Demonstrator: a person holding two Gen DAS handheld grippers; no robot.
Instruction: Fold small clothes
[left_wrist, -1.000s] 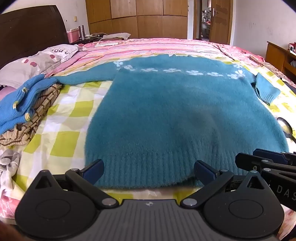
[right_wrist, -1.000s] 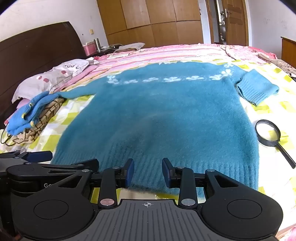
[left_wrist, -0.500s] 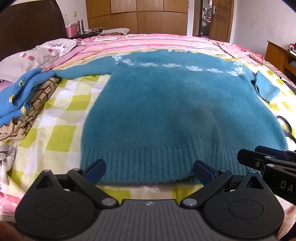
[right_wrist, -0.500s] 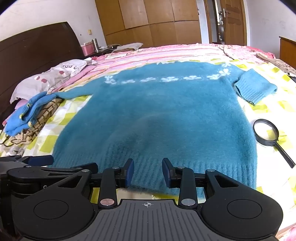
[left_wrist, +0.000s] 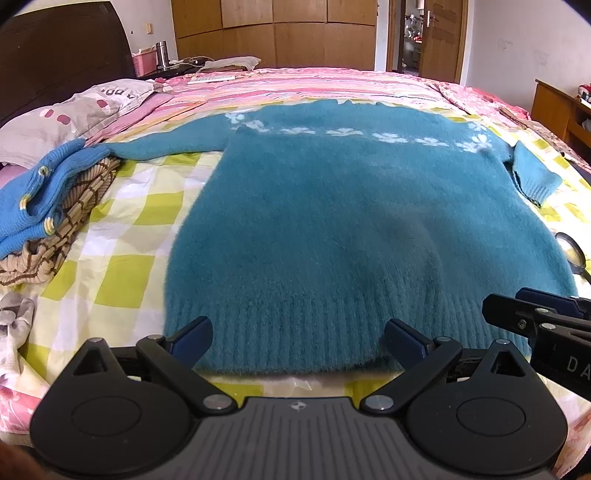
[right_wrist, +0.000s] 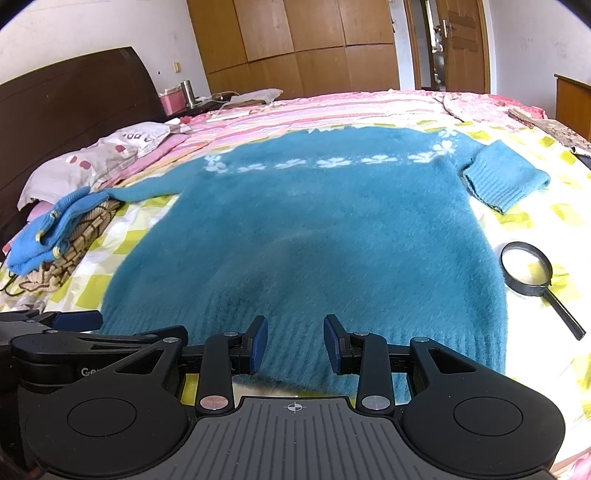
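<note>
A fuzzy teal sweater (left_wrist: 343, 229) with a band of white flowers lies flat on the bed, hem toward me; it also shows in the right wrist view (right_wrist: 325, 236). Its left sleeve stretches out to the left, its right sleeve is folded in with the cuff (right_wrist: 498, 184) on the sheet. My left gripper (left_wrist: 297, 338) is wide open just over the ribbed hem, empty. My right gripper (right_wrist: 294, 341) is partly open at the hem's middle, empty. Each gripper shows at the edge of the other's view.
A pile of folded clothes, blue knit on striped brown (left_wrist: 48, 206), lies at the left. A black magnifying glass (right_wrist: 532, 277) lies on the checked sheet right of the sweater. A pillow (left_wrist: 70, 118) and dark headboard stand at the far left.
Both grippers have edged slightly forward over the sweater's hem. Their jaw openings are unchanged and the sweater has not moved.
</note>
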